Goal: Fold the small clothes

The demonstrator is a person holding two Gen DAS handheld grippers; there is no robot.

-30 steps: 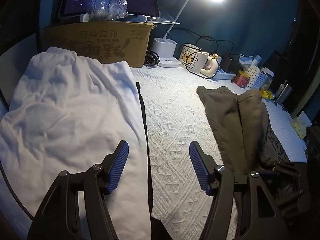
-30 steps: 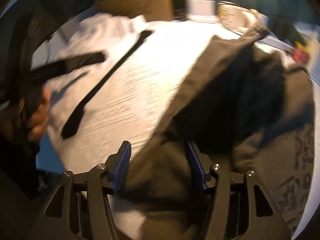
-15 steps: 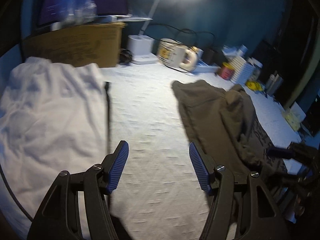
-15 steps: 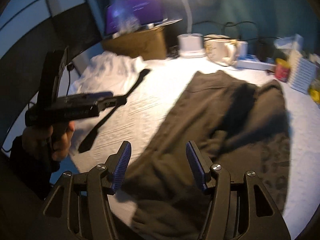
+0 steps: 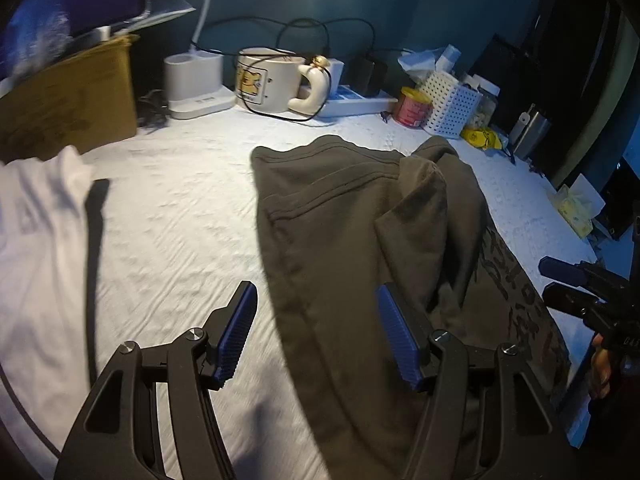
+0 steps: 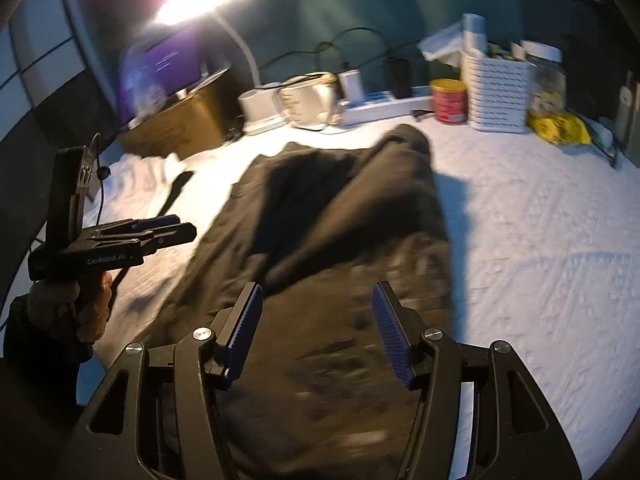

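Observation:
A dark olive garment (image 5: 360, 232) lies crumpled on the white textured cover, one part folded over itself; it also shows in the right wrist view (image 6: 320, 220). My left gripper (image 5: 316, 320) is open and empty, hovering over the garment's left edge. My right gripper (image 6: 318, 320) is open and empty above the garment's near end. The left gripper also shows in the right wrist view (image 6: 168, 230) at the left, and the right gripper in the left wrist view (image 5: 568, 284) at the right edge. A white garment (image 5: 36, 232) with a black strap (image 5: 94, 240) lies at the left.
Along the back stand a cardboard box (image 5: 68, 96), a lamp base (image 5: 192, 84), a mug (image 5: 272, 80), a power strip (image 5: 352, 100), a red tin (image 5: 412, 108) and a white perforated basket (image 5: 452, 108). The table edge runs at the right.
The left gripper has swung right, from over the white garment to over the olive garment's edge. The right gripper has drawn back and turned right. Both stayed open.

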